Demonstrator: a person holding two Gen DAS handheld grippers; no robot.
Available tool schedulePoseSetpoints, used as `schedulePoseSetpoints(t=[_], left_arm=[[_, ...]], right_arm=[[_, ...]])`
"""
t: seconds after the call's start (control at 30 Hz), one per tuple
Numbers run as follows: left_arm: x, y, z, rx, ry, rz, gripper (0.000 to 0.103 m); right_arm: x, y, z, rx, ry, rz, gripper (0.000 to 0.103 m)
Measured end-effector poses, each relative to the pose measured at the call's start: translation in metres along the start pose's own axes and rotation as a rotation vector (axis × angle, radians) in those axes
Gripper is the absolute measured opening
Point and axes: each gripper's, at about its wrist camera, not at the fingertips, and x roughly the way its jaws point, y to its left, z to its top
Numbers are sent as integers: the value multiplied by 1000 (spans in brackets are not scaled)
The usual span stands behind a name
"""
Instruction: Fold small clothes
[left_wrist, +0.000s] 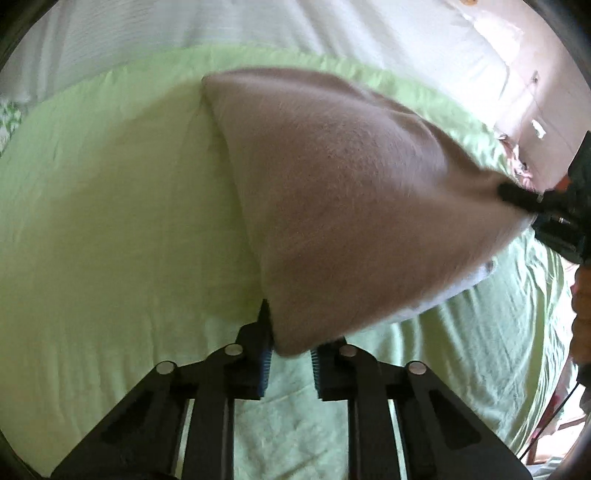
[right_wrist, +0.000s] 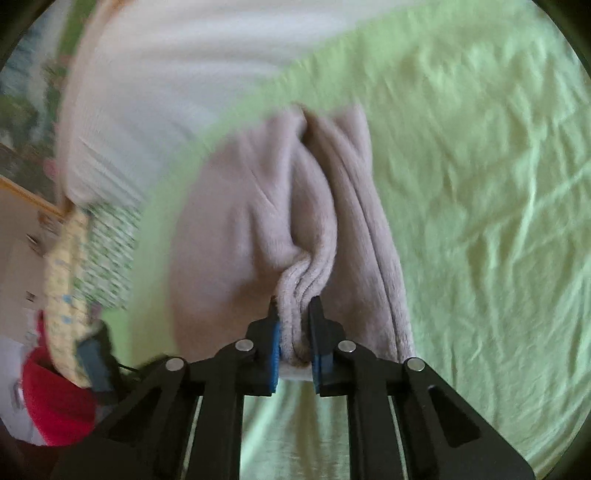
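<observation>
Left wrist view: a mauve fleece garment (left_wrist: 347, 206) is hanging stretched between two tools above a light green bedsheet (left_wrist: 110, 221). The left tool (left_wrist: 291, 354) is gripping the garment's near corner, which is tucked between its blue-padded fingers (left_wrist: 266, 363); the fingers are standing slightly apart with the cloth filling the gap. The right tool (left_wrist: 517, 194) is entering from the right edge and pinching the opposite corner. The cloth is forming a rough triangle, its long axis running from the far left corner, near the sheet's far hem, down toward the right tool, with the taut lower edge spanning the two tools. A white bedcover (left_wrist: 258, 26) is lying beyond the green sheet.

Right wrist view: the right tool (right_wrist: 293, 345) is clamping a bunched, pleated edge of the same garment (right_wrist: 266, 206) between its fingers (right_wrist: 275, 347), which are pressed against the gathered folds. From this grip the fabric is extending straight away from the camera, its long axis pointing toward the sheet's far edge, with deep lengthwise creases. The green bedsheet (right_wrist: 480, 184) is lying wrinkled on the right. At lower left a red object (right_wrist: 55, 406) and a patterned yellow cloth (right_wrist: 64, 280) are showing, both motion-blurred and possibly part of a nearby pile.
</observation>
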Motion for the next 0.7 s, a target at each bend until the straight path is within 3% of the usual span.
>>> schedulePoseSetpoints(t=[0.13,0.3,0.57,0.7], left_arm=[[7,-7,-7,40,16,6,15],[24,-8,-12,69,57,23,14],[13,0,-12,64,85,-27,19],[-22,13,-16,52,44,-75,42]], right_arm=[[-18,-15,-3,2,-10,-47,13],[14,-45,-27,38,73,-145,12],[19,-24,-25,-23,110,-192,17],[4,-12,-18,-29,71,-194,34]])
